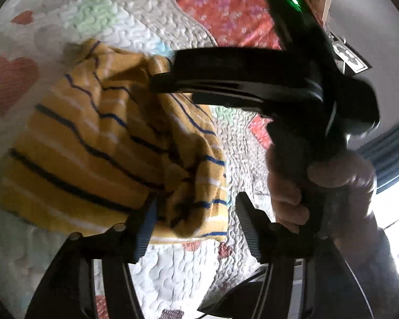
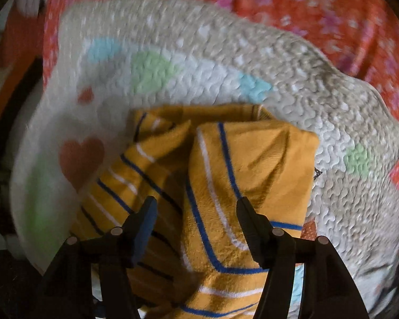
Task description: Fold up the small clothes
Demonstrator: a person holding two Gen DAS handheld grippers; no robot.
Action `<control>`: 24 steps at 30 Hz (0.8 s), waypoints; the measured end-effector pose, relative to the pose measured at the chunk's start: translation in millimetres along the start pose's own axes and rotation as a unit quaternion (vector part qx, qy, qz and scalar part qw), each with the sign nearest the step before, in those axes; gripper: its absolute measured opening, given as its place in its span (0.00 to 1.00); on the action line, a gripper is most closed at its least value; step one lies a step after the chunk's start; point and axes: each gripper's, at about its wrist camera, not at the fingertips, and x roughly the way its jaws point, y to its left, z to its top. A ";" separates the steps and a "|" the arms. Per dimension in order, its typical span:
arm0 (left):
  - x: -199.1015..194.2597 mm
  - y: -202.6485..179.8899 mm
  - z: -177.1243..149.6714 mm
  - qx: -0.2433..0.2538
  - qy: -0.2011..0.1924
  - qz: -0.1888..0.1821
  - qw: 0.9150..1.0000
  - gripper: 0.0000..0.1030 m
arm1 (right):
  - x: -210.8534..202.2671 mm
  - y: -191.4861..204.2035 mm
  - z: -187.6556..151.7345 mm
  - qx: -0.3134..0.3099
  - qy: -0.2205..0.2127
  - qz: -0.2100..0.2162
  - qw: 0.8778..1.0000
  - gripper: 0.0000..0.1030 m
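A small mustard-yellow garment with blue, black and white stripes [image 1: 101, 156] lies crumpled and partly folded on a white quilted mat [image 1: 135, 13]. My left gripper [image 1: 196, 226] is open just above its near right edge, holding nothing. The right gripper's body [image 1: 252, 79], held in a hand, crosses the left wrist view above the garment's far right part. In the right wrist view the garment [image 2: 226, 186] fills the lower middle, and my right gripper [image 2: 196, 226] is open over it, fingers on either side of a folded flap.
The mat with pastel hearts and shapes [image 2: 252, 61] lies on a red floral bedsheet [image 2: 306, 5]. A person's hand [image 1: 319, 194] grips the right tool's handle at right. A bright window area [image 1: 396, 207] is at far right.
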 end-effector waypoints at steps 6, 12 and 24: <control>37.1 1.9 5.9 -0.002 0.046 0.028 0.999 0.09 | 23.9 7.6 -10.0 -0.039 0.031 -0.094 0.994 0.15; 12.4 9.9 17.2 -0.042 0.023 0.005 0.999 0.08 | -23.6 -2.1 -5.2 0.002 -0.036 -0.070 0.997 0.07; -78.5 68.7 27.7 -0.132 -0.043 0.002 0.990 0.08 | -21.8 57.3 38.1 0.038 -0.063 0.016 0.997 0.07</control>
